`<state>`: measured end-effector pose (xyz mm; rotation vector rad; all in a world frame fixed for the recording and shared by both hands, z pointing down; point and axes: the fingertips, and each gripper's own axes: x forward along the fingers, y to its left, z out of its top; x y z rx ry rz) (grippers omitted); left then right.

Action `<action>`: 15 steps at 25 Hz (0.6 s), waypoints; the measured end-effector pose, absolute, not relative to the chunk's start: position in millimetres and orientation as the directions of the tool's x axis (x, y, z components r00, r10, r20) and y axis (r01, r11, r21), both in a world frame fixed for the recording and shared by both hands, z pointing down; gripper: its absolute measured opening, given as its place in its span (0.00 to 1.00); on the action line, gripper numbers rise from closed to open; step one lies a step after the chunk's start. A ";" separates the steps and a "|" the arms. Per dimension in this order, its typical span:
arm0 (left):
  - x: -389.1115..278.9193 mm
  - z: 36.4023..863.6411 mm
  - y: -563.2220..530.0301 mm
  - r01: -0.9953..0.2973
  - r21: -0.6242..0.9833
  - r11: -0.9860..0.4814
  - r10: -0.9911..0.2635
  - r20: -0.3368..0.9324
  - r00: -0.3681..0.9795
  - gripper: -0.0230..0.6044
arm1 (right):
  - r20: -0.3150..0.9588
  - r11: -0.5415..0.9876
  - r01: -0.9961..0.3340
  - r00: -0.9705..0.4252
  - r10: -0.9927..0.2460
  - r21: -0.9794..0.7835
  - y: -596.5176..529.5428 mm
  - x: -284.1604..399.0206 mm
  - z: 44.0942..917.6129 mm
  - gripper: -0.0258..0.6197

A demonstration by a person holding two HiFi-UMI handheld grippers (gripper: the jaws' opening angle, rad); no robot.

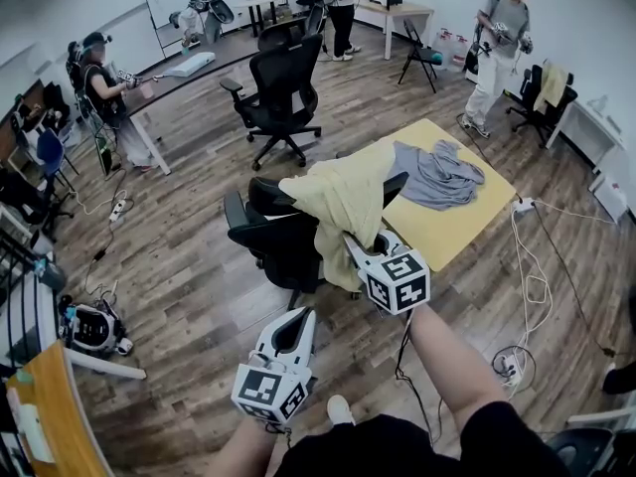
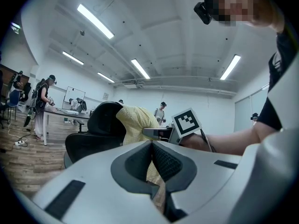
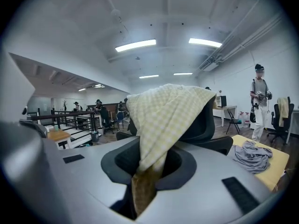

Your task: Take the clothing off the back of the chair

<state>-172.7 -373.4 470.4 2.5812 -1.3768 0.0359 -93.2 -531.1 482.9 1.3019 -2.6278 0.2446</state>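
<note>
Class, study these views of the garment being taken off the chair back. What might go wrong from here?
1. The right gripper pinches only a low edge of the yellow garment, so the cloth may slip out when pulled.
2. The garment drapes over the chair back; a sideways pull might snag it or turn the chair.

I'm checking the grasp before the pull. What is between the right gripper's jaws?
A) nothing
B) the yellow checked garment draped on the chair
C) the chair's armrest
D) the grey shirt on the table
B: the right gripper view shows the right gripper with its jaws pinched on the hanging edge of the yellow garment, which is draped over the back of the black chair.
</note>
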 end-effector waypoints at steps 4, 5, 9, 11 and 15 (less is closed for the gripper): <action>-163.0 464.5 -362.5 -0.823 0.172 -0.542 -0.819 0.115 0.563 0.06 | 0.213 0.632 -0.770 -0.633 -0.744 -0.083 -515.1 -89.5 465.6 0.16; -160.0 462.7 -360.0 -0.823 0.171 -0.542 -0.819 0.112 0.563 0.06 | 0.206 0.641 -0.762 -0.644 -0.737 -0.093 -511.4 -88.3 460.9 0.16; -146.6 456.3 -343.9 -0.823 0.164 -0.544 -0.821 0.100 0.562 0.06 | 0.178 0.665 -0.738 -0.674 -0.717 -0.113 -491.9 -81.3 443.0 0.16; -139.6 451.9 -334.1 -0.823 0.159 -0.545 -0.822 0.093 0.562 0.06 | 0.160 0.673 -0.730 -0.683 -0.712 -0.123 -481.0 -75.8 433.3 0.16; -128.7 442.6 -317.5 -0.827 0.146 -0.542 -0.827 0.082 0.556 0.06 | 0.126 0.688 -0.712 -0.702 -0.701 -0.143 -460.1 -64.6 417.2 0.15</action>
